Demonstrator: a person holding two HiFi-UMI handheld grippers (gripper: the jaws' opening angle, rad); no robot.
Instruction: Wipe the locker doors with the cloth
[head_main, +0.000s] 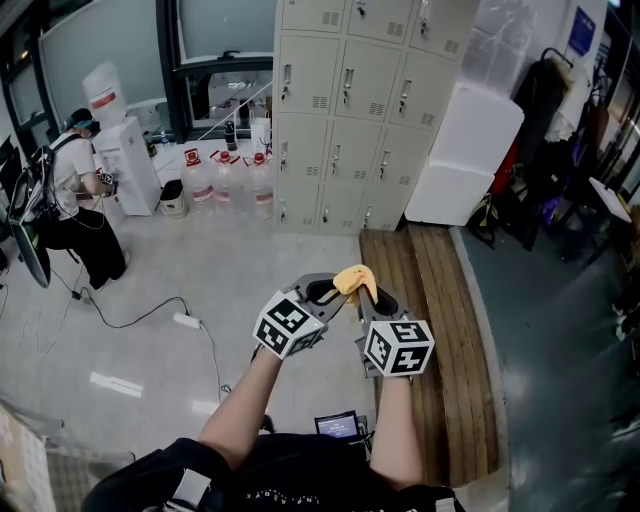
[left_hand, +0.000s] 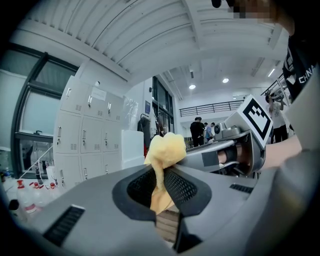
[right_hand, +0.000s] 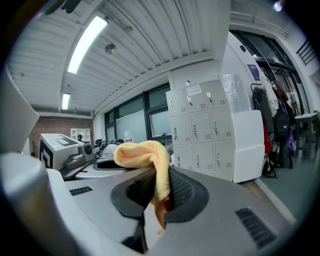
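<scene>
Yellow cloth (head_main: 355, 277) juts above left tongs (left_hand: 161, 187), right tongs (right_hand: 161, 187).

Even light falls from overhead, from a long white ceiling strip lamp (right_hand: 88, 44) and small round ceiling spotlights (left_hand: 192, 86). The pale glossy floor (head_main: 117, 384) shows a white glare streak. Gripper views bend toward black corners; the crumpled yellow cloth (left_hand: 165, 150) reads sharp, the grey left gripper (left_hand: 161, 186) perhaps softer.
</scene>
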